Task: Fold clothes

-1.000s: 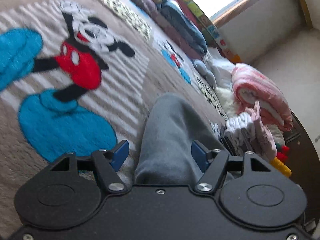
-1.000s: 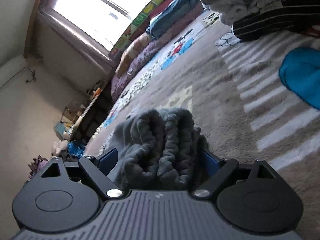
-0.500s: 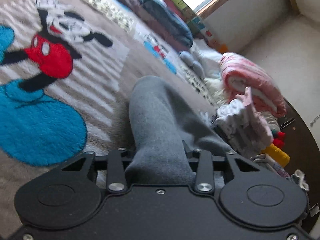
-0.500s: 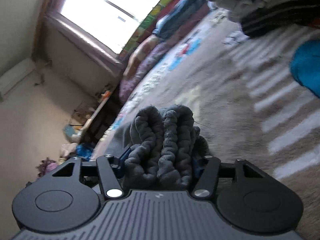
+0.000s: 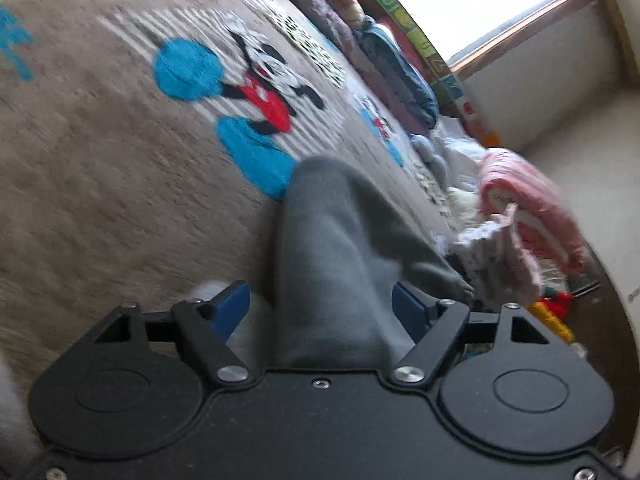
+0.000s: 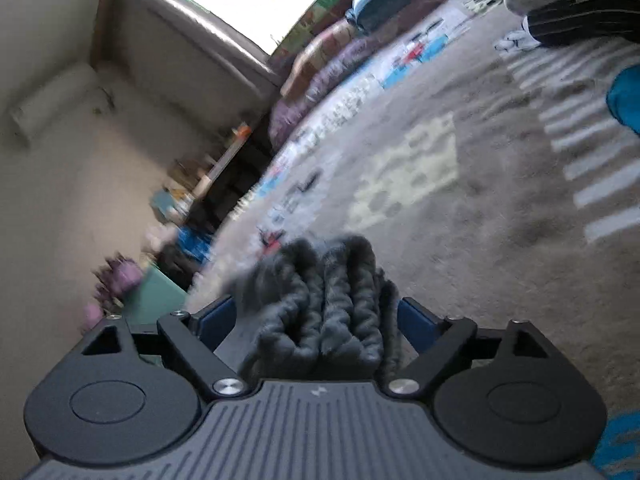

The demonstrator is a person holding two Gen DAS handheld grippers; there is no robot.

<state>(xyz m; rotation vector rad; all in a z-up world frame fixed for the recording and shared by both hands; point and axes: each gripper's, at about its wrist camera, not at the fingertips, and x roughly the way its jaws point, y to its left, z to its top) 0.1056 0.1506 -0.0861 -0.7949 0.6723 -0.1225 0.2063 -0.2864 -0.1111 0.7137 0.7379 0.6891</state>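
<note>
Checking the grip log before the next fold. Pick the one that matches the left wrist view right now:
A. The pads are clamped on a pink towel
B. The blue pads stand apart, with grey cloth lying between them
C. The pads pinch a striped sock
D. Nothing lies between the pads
B: the left gripper has its blue pads spread wide, with a gap beside the grey garment that runs between them onto the cartoon blanket.

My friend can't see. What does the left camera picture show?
A grey piece of clothing lies between the open blue tongs and stretches away over a furry brown blanket with a cartoon mouse on it. Folded pink cloth sits to the right, below a bright window.
</note>
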